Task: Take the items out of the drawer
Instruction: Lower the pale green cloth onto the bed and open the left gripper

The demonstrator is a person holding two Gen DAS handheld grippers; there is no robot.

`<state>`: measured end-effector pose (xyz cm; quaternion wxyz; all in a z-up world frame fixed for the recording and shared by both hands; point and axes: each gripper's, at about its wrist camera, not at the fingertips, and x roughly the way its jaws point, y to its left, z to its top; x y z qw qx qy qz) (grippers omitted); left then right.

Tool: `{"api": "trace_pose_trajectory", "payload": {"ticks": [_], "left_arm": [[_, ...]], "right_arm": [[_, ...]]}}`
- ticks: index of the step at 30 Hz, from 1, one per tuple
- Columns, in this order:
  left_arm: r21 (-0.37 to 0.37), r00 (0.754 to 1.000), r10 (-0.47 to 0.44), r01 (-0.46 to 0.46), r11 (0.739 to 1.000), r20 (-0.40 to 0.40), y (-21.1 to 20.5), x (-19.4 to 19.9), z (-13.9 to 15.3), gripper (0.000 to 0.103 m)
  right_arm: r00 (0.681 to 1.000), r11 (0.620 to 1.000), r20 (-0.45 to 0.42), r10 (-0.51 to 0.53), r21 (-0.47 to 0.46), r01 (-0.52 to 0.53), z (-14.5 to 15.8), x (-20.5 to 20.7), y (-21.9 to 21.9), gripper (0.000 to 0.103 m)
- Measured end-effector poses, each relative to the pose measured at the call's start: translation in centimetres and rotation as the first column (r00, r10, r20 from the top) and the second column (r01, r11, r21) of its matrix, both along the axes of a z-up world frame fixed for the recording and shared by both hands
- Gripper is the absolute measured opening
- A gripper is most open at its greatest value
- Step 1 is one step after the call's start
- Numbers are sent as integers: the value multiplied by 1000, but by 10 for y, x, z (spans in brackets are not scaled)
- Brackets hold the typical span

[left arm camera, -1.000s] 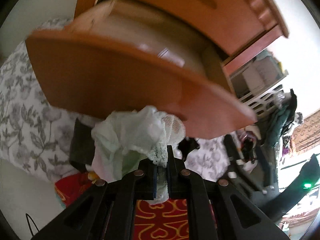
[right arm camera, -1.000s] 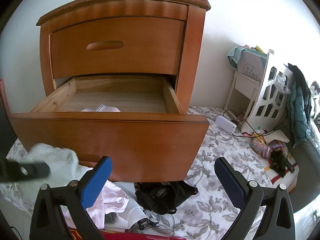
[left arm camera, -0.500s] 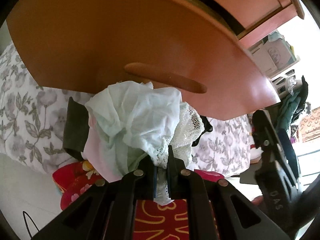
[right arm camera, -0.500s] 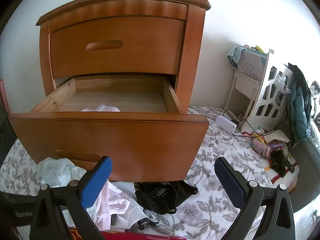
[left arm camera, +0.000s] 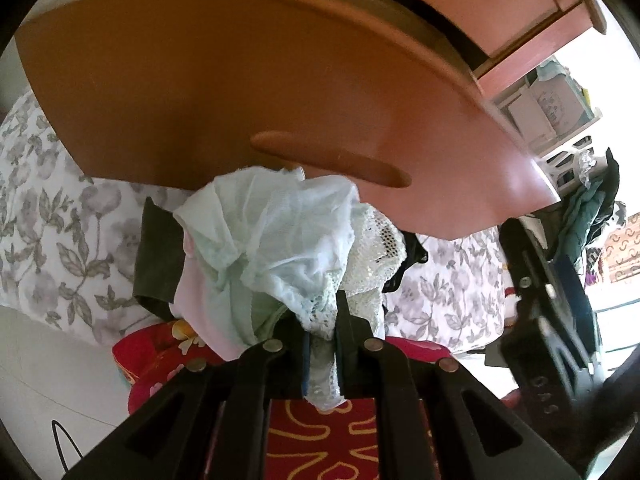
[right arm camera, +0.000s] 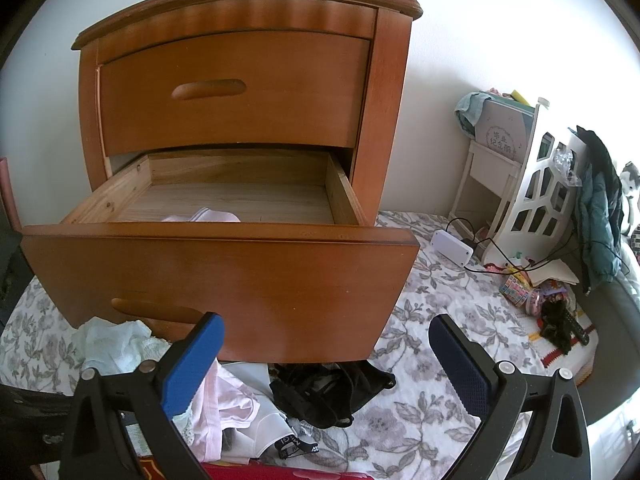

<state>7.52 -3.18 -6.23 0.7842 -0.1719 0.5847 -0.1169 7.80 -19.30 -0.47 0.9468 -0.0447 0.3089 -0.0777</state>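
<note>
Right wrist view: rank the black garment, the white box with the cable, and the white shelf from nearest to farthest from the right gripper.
1. Black garment: on the floral sheet just ahead of the right gripper, below the open drawer's front.
2. White box: farther back on the sheet, to the right of the drawer.
3. White shelf: behind the box, against the wall at right.

clothes (right arm camera: pixel 224 400) on floral sheet (right arm camera: pixel 432 304)

Drawer front (right arm camera: pixel 248 292) smooth satin-varnished wood, inside raw matt boards; mint garment (left arm camera: pixel 276 236) thin gauzy cloth, lace-edged; floral sheet (right arm camera: pixel 436 304) matt cotton.
</note>
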Motion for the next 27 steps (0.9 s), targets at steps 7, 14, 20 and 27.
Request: {"api": "trace_pose_trajectory", "payload": {"ticks": [7, 14, 20, 27], "left_arm": [[14, 999, -4, 3, 1000, 49, 0, -9, 21, 19], [11, 996, 4, -5, 1000, 89, 4, -12, 39, 37], [35, 993, 38, -42, 999, 113, 16, -11, 51, 43], [64, 986, 93, -103, 993, 140, 35, -12, 56, 45]], "right_arm": [[1000, 1000, 0, 0, 1, 0, 0, 0, 0, 103], [1000, 1000, -1, 0, 0, 0, 0, 0, 0, 103], [1000, 1000, -1, 0, 0, 0, 0, 0, 0, 103], [1000, 1000, -1, 0, -1, 0, 0, 0, 0, 103]]}}
